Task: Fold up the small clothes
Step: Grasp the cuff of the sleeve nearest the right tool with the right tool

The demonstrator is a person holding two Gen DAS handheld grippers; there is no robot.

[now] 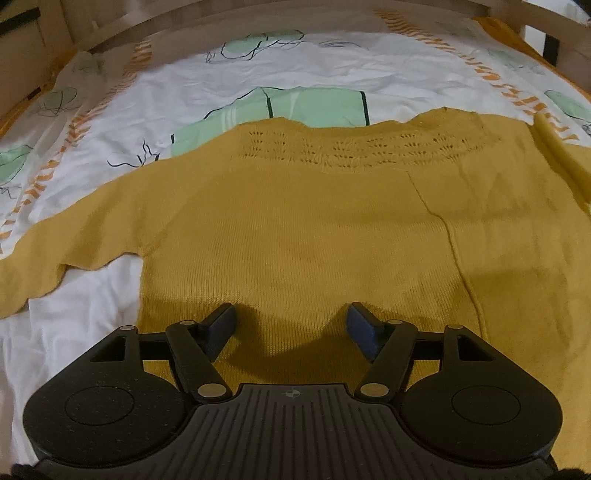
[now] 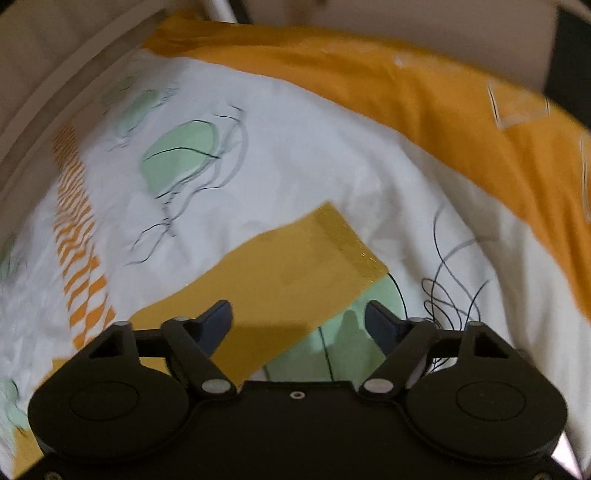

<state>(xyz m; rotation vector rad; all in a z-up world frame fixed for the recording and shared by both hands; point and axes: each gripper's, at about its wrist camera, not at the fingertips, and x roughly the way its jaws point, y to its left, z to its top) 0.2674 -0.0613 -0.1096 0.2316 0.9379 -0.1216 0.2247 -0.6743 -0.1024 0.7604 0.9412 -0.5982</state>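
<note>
A small mustard-yellow knitted sweater (image 1: 314, 229) lies flat on the patterned bed sheet (image 1: 184, 88), neckline with eyelet pattern at the far side, one sleeve (image 1: 55, 251) stretched out to the left. My left gripper (image 1: 291, 314) is open and empty, hovering over the sweater's lower body. In the right wrist view the other sleeve (image 2: 280, 273) lies straight on the sheet (image 2: 314, 155), its ribbed cuff (image 2: 351, 243) pointing away. My right gripper (image 2: 299, 314) is open and empty just above the sleeve, near its edge.
The sheet is white with green shapes, black line drawings and orange stripes (image 2: 81, 251). An orange border of the bedding (image 2: 461, 110) runs along the far right. A wooden bed frame (image 1: 155, 26) curves along the far edge.
</note>
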